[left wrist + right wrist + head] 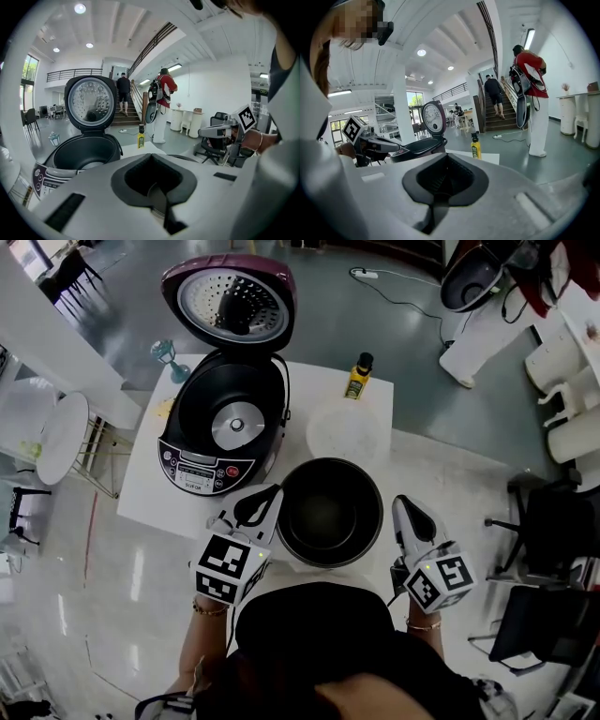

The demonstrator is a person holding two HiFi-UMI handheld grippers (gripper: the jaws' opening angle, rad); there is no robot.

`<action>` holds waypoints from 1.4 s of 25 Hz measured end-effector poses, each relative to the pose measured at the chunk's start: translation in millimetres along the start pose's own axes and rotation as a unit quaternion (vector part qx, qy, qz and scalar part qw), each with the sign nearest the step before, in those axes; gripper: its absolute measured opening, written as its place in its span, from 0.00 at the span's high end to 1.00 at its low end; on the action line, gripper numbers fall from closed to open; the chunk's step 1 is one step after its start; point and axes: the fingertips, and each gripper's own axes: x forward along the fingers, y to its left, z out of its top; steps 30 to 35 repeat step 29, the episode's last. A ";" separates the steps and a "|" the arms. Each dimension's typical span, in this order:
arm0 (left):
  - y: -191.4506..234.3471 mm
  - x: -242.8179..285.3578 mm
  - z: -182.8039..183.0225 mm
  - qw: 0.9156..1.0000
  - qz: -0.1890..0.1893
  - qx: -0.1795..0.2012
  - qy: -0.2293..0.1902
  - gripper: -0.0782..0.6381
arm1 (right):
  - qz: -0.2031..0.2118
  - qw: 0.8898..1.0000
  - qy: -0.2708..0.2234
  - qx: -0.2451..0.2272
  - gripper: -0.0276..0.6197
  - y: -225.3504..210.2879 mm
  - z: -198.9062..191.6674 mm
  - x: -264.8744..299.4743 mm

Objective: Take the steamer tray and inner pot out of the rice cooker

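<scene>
L gripper (273, 494) pinching inner pot (328, 521) rim, R gripper (398, 503) prob. too — mouth up.

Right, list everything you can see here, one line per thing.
rice cooker: one, maroon and black, lid open, table's left side
inner pot: one, dark, table's near edge, between the tongs
steamer tray: one, white, behind the inner pot
bottle: one, yellow, dark cap, table's far edge
table: one, white, centre
round side table: one, white, far left
bystanders: two, one in red, one in dark, by the stairs
left tongs: one, white, shut, left of inner pot
right tongs: one, white, shut, right of inner pot
</scene>
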 end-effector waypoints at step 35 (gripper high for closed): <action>5.0 6.0 -19.2 0.999 -0.005 -0.047 0.007 0.89 | 0.002 0.999 0.003 -0.041 0.95 5.7 1.2 11.4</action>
